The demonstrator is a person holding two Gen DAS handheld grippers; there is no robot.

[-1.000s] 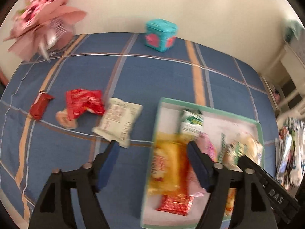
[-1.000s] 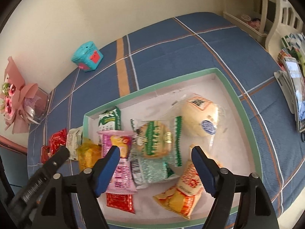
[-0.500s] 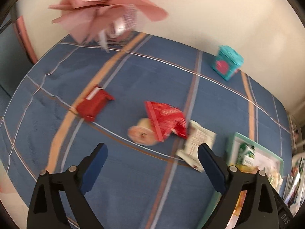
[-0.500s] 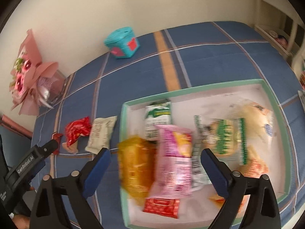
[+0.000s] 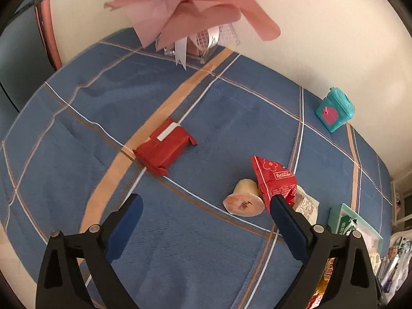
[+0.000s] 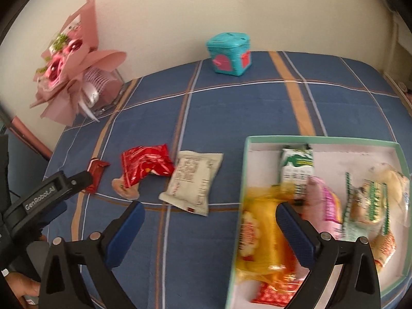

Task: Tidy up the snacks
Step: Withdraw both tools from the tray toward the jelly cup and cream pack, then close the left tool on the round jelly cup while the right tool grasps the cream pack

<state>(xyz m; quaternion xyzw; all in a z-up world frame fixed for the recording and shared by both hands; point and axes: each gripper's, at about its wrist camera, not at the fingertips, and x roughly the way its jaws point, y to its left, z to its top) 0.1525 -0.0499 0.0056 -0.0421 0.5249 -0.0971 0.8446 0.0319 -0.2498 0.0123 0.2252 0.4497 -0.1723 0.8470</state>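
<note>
4 snacks lie loose on the blue cloth left of the box (image 6: 247, 154). Left gripper (image 5: 203, 204) and right gripper (image 6: 209, 212): jaws opening wide, nothing between. Red packet (image 5: 164, 149) looks light, crinkly, slippery; pinch its flat middle.

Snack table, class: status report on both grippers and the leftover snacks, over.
Left gripper and right gripper opening, nothing between jaws. Four snacks outside green-rimmed box: dark red bar, red crinkled packet, jelly cup, white pouch. Path clear.
</note>
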